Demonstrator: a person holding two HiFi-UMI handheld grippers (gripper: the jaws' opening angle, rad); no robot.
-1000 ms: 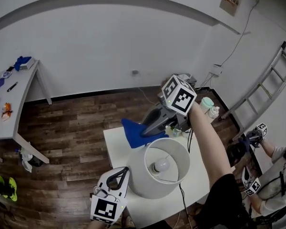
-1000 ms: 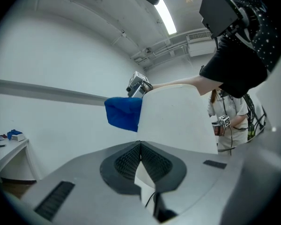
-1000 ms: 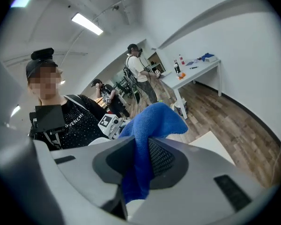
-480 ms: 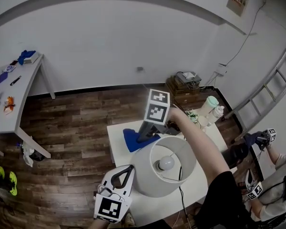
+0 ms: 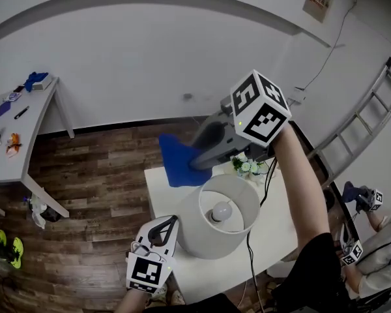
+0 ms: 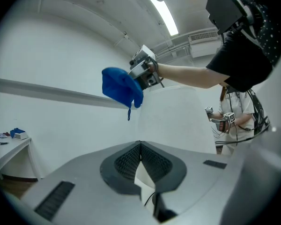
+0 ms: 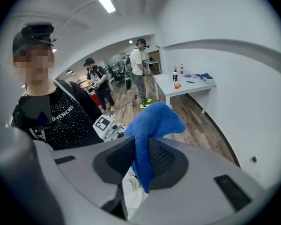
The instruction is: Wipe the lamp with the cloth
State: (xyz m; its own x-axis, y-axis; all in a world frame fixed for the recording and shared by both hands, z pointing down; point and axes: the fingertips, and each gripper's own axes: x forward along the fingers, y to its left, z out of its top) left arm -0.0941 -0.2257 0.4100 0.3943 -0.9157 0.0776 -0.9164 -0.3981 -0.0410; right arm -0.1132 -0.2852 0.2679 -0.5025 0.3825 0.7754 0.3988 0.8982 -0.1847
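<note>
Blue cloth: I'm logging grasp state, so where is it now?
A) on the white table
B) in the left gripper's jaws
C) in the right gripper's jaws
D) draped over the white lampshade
C: the right gripper view shows the blue cloth pinched between the right gripper's jaws.

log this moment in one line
right gripper: shut on cloth | cloth: held up near lamp | left gripper: shut, empty, beside lamp

Looking steeply down from the head onto the lamp (image 5: 218,223) and white table (image 5: 277,230), from well above. Riding the left gripper (image 6: 140,146), facing upward, close beside the shade (image 6: 178,121). Riding the right gripper (image 7: 140,149), facing back toward the person (image 7: 51,121). Sharing the blue cloth (image 5: 176,160) across all three views.
</note>
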